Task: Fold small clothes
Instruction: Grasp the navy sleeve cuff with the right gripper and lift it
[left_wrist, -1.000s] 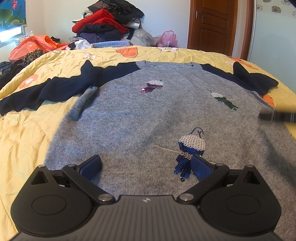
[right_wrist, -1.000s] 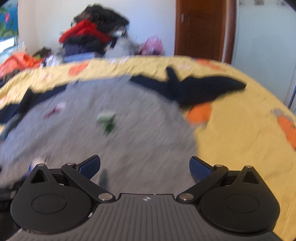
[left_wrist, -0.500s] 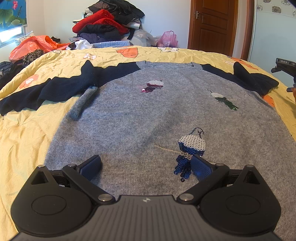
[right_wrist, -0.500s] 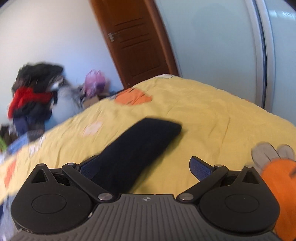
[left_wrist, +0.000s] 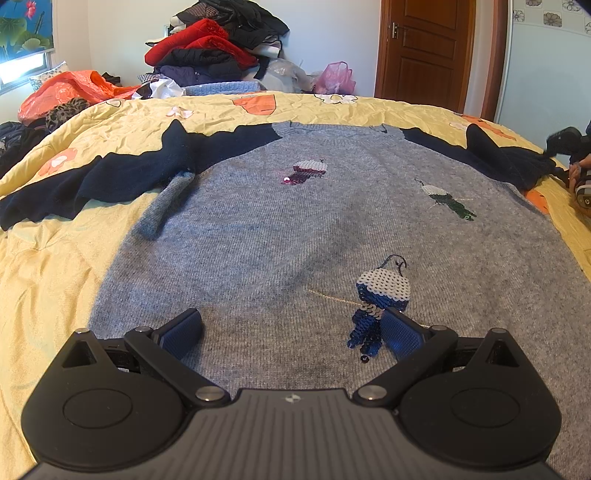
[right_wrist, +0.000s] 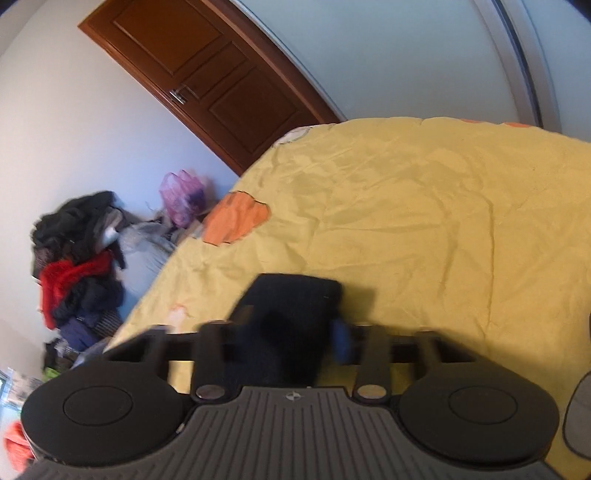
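Jaws of your right gripper (right_wrist: 291, 338) are closing around the navy sleeve cuff (right_wrist: 295, 295); your left gripper (left_wrist: 291, 332) hovers wide open, empty, over the grey sweater (left_wrist: 295, 229).

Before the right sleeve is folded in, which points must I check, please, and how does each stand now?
1. Sweater lies flat, front up: ok.
2. Right gripper has the dark sleeve cuff between its closing jaws: ok.
3. Grip firm: cannot tell, picture blurred.
4. Left gripper open, holding nothing, over the hem: ok.
5. Left sleeve straight: not ok, bunched at the shoulder.
6. Sweater front free of other clothes: ok.
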